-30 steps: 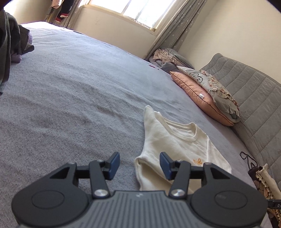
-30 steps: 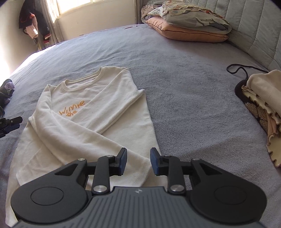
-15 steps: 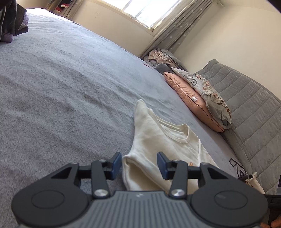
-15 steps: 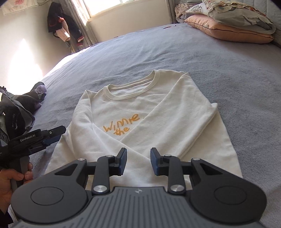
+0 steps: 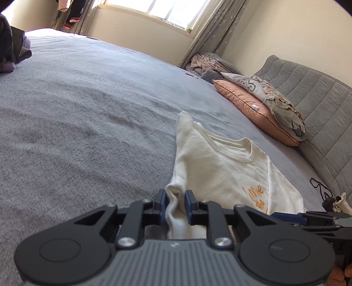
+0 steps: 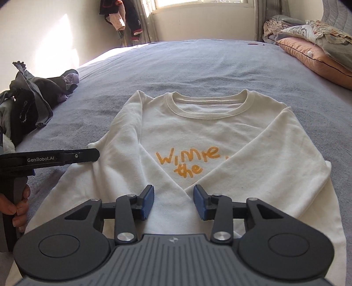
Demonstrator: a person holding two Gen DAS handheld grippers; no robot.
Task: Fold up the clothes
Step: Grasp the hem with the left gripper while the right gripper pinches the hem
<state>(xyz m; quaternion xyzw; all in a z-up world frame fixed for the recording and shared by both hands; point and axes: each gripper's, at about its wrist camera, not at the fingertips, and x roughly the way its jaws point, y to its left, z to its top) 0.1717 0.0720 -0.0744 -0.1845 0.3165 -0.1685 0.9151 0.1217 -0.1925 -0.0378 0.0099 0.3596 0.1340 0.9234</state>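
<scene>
— Fingers first: what had the left gripper (image 5: 175, 203) got hold of?

— Its blue-padded fingers (image 5: 161, 202) were closed almost together on a bunched fold of the cream sweatshirt (image 6: 220, 140), at the garment's left edge; the cloth stood up between the pads in the left wrist view; from the right wrist view the same gripper (image 6: 93, 155) reached in from the left, its tip at the folded sleeve edge.

— And the right gripper (image 6: 172, 204)?

— Its fingers (image 6: 147, 203) were spread wide apart and held nothing; they hovered over the lower middle of the sweatshirt, just below where the two sleeves crossed; whether they touched the fabric I could not tell.

— Where was the sweatshirt lying?

— Flat, face up on the grey bedspread (image 6: 198, 63), collar pointing away towards the window (image 5: 158, 11); both sleeves were folded inward over the chest; orange lettering (image 6: 187, 161) reading "Wimre the" showed between them, partly covered by the right sleeve.

— Anything else on the bed?

— A heap of dark clothes (image 6: 30, 96) lay at the left edge, well apart from the sweatshirt; a peach pillow (image 5: 253, 110) with a grey ruffled cushion (image 5: 279, 105) on top rested against the quilted grey headboard (image 5: 319, 105); a person's hand (image 6: 18, 205) gripped the left gripper's handle at the lower left of the right wrist view.
</scene>
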